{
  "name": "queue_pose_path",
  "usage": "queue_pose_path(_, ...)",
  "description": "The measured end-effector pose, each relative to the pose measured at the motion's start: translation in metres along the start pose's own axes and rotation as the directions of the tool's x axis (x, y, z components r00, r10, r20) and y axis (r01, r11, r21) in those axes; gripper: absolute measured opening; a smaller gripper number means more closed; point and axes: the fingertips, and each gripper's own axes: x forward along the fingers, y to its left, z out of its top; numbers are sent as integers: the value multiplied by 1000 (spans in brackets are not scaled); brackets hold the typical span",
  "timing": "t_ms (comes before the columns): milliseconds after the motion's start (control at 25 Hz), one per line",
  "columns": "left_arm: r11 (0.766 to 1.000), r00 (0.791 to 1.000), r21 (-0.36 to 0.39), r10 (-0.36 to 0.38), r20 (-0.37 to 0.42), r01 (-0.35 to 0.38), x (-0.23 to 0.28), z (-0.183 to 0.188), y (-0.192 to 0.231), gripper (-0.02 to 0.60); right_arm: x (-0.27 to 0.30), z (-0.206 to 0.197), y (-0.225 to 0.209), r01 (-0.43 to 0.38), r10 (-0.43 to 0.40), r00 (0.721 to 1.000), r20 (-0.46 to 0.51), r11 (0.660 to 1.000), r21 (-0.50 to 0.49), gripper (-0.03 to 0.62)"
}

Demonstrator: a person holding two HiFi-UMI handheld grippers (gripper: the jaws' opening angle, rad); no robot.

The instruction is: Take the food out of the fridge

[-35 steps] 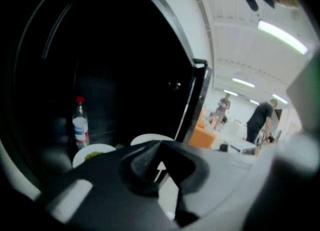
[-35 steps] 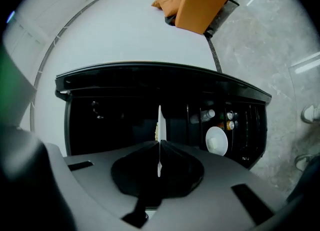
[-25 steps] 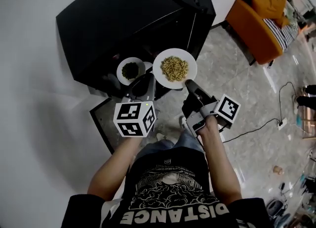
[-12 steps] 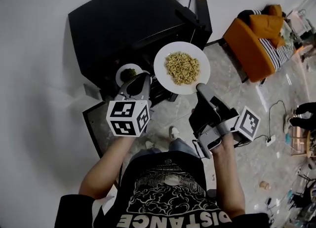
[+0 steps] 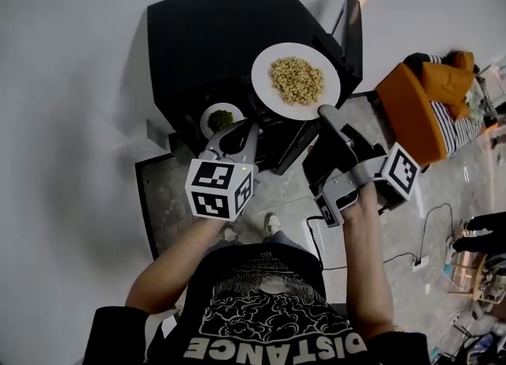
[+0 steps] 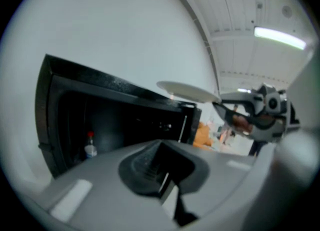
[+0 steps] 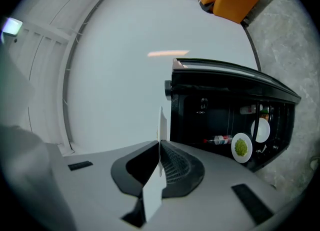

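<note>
Right gripper [image 5: 323,111] clamped on noodle plate [image 5: 296,79] rim, plate above the fridge [image 5: 205,31]; left gripper [image 5: 231,129] pinches greens plate [image 5: 220,118] at fridge mouth. Carry both level, clear the door [image 5: 350,28] slowly

You see soft, even indoor light, with a long white ceiling light strip [image 6: 280,37] glaring in the left gripper view, the inside of the open black box-shaped fridge [image 5: 229,47] dim, a faint shadow on the pale wall [image 5: 63,197], and both gripper views fisheye-bent, dark-cornered and blurred up close.
</note>
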Motion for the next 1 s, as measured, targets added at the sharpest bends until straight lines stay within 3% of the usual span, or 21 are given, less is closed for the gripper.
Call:
queue_pose_path(120, 999, 999, -12, 50, 12, -50, -6, 2, 8, 2, 24, 7, -4, 15, -15, 1000, -16, 1000, 14, 8)
queue_pose_path(480, 988, 987, -23, 152, 49, -151, -45, -20, -16, 2, 24, 6, -5, -4, 6, 999, -48, 1000, 30, 8)
queue_pose_path(1000, 988, 987, -24, 153, 51, -152, -66, -29, -38, 2, 24, 12, -4, -38, 38, 999, 14, 999, 24, 9)
